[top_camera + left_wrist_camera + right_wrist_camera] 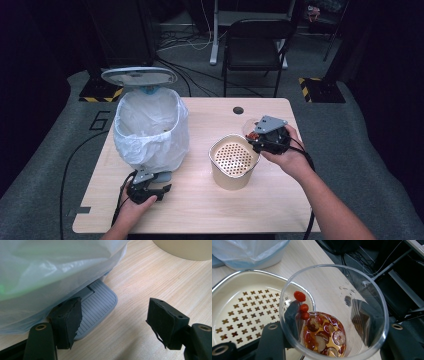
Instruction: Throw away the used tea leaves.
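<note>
I have the right gripper (263, 137) clamped around a clear glass cup (334, 312), one jaw pressing on each side of its wall, so the grip looks firm. In the bottom of the cup sit red berries and sliced fruit in a little amber liquid (324, 336), with a few berries clinging higher up the inner wall. The cup hangs over the table (200, 210) toward its right edge, just beside the cream strainer bucket (233, 162) that stands a little right of the table's middle.

What matters for the pour is that the bucket lies directly to the left of my cup, toward the table's centre. In the right gripper view the cup's lip already overlaps the bucket's near rim, with the perforated tray (249, 312) below and beyond it. The cup's long axis looks tipped toward the bucket rather than upright; I judge it needs more tilt that same way before the contents slide out onto the holes.

My left gripper (150, 189) rests near the front left of the table with its jaws spread and nothing between them. One jaw sits over the grey foot pedal (98, 306) of the lined bin (150, 130), whose lid (139, 76) stands raised. The right hand is clearly the nearer one to the bucket.
</note>
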The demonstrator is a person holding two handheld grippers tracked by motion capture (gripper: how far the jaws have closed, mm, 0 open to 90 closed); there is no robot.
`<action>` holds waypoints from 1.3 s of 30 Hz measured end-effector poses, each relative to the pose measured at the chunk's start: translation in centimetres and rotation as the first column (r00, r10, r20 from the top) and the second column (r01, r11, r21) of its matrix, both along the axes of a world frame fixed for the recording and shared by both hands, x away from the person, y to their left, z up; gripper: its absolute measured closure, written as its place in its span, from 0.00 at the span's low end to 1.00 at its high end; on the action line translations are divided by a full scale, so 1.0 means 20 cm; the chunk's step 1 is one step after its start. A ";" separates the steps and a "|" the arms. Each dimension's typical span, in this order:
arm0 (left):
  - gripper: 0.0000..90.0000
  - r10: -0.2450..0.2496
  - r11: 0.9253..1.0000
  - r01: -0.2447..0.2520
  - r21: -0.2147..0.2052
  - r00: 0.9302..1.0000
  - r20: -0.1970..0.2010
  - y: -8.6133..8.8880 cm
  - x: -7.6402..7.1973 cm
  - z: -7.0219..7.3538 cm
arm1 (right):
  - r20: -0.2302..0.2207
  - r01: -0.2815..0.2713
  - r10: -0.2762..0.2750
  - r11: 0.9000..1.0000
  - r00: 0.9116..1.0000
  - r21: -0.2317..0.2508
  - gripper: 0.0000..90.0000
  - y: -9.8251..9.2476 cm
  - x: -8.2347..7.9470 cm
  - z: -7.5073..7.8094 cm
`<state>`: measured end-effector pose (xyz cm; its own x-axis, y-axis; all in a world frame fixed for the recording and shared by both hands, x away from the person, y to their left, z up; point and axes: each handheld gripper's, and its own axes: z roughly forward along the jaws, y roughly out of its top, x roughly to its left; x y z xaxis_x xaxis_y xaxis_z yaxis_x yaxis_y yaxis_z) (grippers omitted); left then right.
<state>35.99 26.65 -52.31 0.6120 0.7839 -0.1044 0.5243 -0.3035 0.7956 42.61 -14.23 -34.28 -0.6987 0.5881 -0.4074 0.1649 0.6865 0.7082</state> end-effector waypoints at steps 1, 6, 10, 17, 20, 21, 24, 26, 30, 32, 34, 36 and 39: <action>0.31 0.000 1.000 0.000 0.000 1.000 0.000 0.00 0.00 0.00 | 0.003 -0.004 0.004 1.000 1.000 -0.007 0.49 0.01 0.01 -0.01; 0.31 0.007 1.000 -0.007 -0.007 1.000 0.004 0.00 0.00 0.00 | 0.041 -0.040 0.042 0.998 0.998 -0.049 0.48 0.02 0.02 -0.04; 0.31 -0.001 1.000 0.001 -0.002 1.000 -0.001 0.00 0.00 0.00 | 0.069 -0.057 0.062 0.996 0.996 -0.073 0.48 0.03 0.02 -0.05; 0.31 0.002 1.000 -0.002 -0.004 1.000 0.001 0.00 0.00 0.00 | 0.152 -0.103 0.132 0.977 0.979 -0.187 0.48 0.06 0.02 -0.08; 0.31 0.006 1.000 -0.006 -0.006 1.000 0.005 0.00 0.00 0.00 | 0.196 -0.120 0.175 0.956 0.965 -0.267 0.48 0.09 0.00 -0.10; 0.31 0.007 1.000 -0.007 -0.006 1.000 0.004 0.00 0.00 0.00 | 0.200 -0.124 0.184 0.952 0.962 -0.280 0.48 0.09 0.00 -0.10; 0.31 -0.002 1.000 0.002 -0.001 1.000 -0.001 0.00 0.00 0.00 | 0.215 -0.132 0.205 0.941 0.955 -0.311 0.48 0.10 -0.01 -0.11; 0.31 0.007 1.000 -0.007 -0.006 1.000 0.005 0.00 0.00 0.00 | 0.225 -0.143 0.228 0.930 0.947 -0.339 0.48 0.12 -0.02 -0.11; 0.31 0.004 1.000 -0.004 -0.008 1.000 0.006 0.00 0.00 0.00 | 0.237 -0.155 0.251 0.920 0.938 -0.360 0.48 0.13 -0.02 -0.11; 0.31 -0.004 1.000 0.004 0.000 1.000 -0.002 0.00 0.00 0.00 | 0.247 -0.153 0.257 0.914 0.934 -0.375 0.48 0.14 -0.03 -0.12; 0.31 0.006 1.000 -0.006 -0.006 1.000 0.004 0.00 0.00 0.00 | 0.254 -0.148 0.265 0.904 0.930 -0.400 0.48 0.14 -0.04 -0.12; 0.31 0.003 1.000 -0.003 -0.007 1.000 0.007 0.00 0.00 0.00 | 0.253 -0.148 0.266 0.902 0.930 -0.404 0.48 0.14 -0.04 -0.12; 0.31 0.003 1.000 -0.003 -0.007 1.000 0.006 0.00 0.00 0.00 | 0.264 -0.144 0.287 0.880 0.921 -0.453 0.48 0.15 -0.06 -0.12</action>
